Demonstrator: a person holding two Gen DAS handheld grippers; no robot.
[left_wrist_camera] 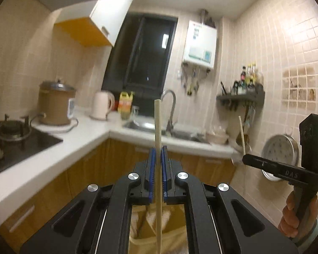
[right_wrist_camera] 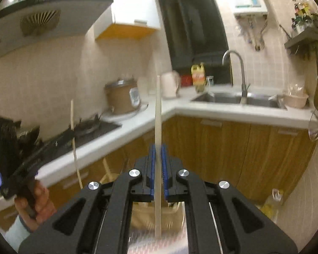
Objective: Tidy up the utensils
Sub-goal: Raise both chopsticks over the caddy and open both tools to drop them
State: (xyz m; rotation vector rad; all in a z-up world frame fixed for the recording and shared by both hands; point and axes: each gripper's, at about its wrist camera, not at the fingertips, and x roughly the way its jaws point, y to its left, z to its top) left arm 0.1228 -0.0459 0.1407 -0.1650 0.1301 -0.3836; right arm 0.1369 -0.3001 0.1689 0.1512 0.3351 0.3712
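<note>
1. Up at counter height, we hold the left gripper pinching one pale wooden chopstick between its blue pads; the stick stands upright, its top above the fingertips, its lower end running down past the gripper body.
2. Our right gripper is likewise clamped on a second chopstick, also upright, passing down between the blue pads.
3. From the left gripper, the right one shows off to the right, its stick pointing up, a hand around the handle.
4. From the right gripper, the left one sits off to the left, blurred, gripping its thin stick; a hand holds it below.
5. Ahead of both grippers: white countertop, wooden cabinet fronts, steel sink with a curved faucet.
6. Ahead left: gas stove, brown cooker pot, pale kettle.
7. Below the left gripper, a beige basket-like container; contents unclear.
</note>
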